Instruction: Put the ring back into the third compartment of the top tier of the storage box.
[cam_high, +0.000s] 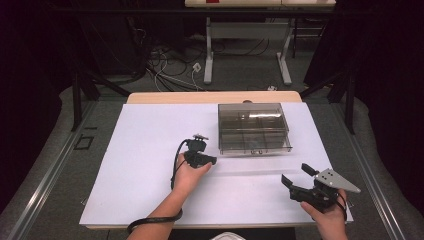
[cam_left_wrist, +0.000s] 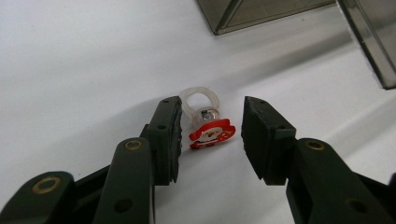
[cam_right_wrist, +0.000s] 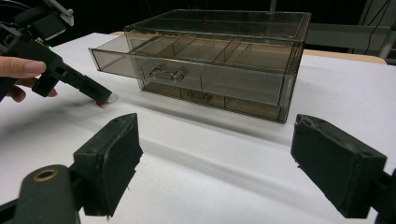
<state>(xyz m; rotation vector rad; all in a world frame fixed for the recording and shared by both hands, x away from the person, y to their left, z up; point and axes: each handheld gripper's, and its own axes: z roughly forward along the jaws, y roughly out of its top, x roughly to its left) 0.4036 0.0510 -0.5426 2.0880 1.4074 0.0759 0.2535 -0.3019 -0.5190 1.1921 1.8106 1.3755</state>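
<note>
We see a white sheet covering the wooden worktop; behind it, on the grey floor, tangled cables lie beside a white-legged table, with black curtains at both sides

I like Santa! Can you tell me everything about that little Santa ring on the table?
The Santa ring is a clear, soft-looking plastic hoop with a small shiny bulb and a flat red-and-white Santa figure on it. It lies flat on the white table, between the open left gripper fingers, close by one finger, near the smoky drawer box.
</note>
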